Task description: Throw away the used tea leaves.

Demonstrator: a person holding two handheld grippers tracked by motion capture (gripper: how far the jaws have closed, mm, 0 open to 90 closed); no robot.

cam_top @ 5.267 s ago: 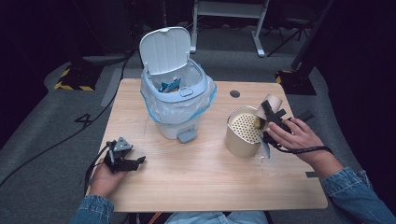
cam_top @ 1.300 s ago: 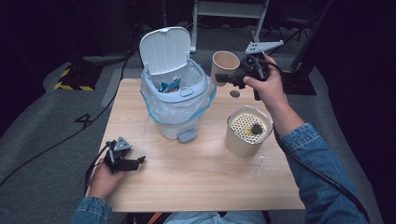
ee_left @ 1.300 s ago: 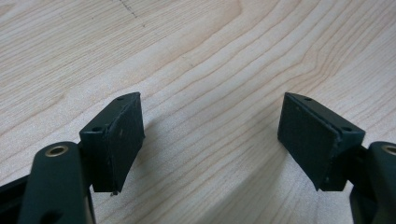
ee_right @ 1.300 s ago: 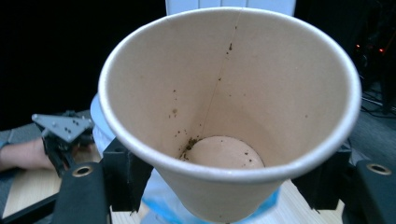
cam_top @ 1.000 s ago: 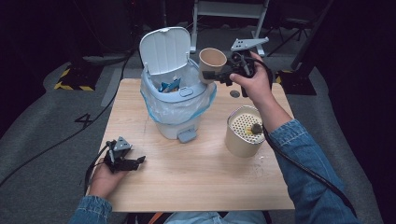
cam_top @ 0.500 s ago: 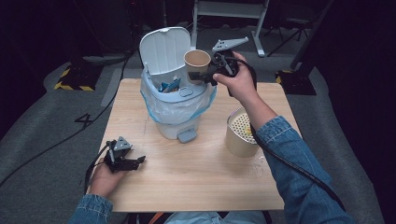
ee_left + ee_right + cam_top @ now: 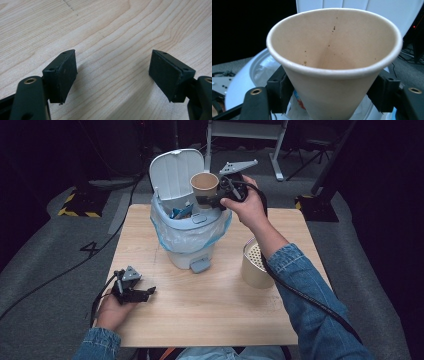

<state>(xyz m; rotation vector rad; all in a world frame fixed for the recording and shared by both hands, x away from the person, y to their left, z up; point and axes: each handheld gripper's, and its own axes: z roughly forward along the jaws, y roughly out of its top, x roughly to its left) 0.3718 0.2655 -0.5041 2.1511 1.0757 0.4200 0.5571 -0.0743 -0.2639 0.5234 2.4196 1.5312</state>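
Observation:
A tan paper cup (image 7: 204, 185) hangs upright over the open mouth of a pale blue pedal bin (image 7: 190, 227), with my right gripper (image 7: 214, 199) shut on its lower wall. In the right gripper view the cup (image 7: 334, 62) sits between both black jaws, its inside speckled with brown specks. The bin's lid (image 7: 172, 172) stands raised behind it, and blue wrappers (image 7: 179, 212) lie inside on a clear liner. My left gripper (image 7: 149, 291) rests open on the table near the front left corner, nothing between its pads (image 7: 65, 75).
A tan metal canister (image 7: 254, 265) with a perforated top stands right of the bin, partly behind the right forearm. The bin's pedal (image 7: 200, 265) juts toward me. The wooden table (image 7: 210, 310) has bare room at its front middle. A white frame stands beyond the table.
My right gripper has carried the cup leftward from above the table's far right to over the bin. The left gripper has stayed put.

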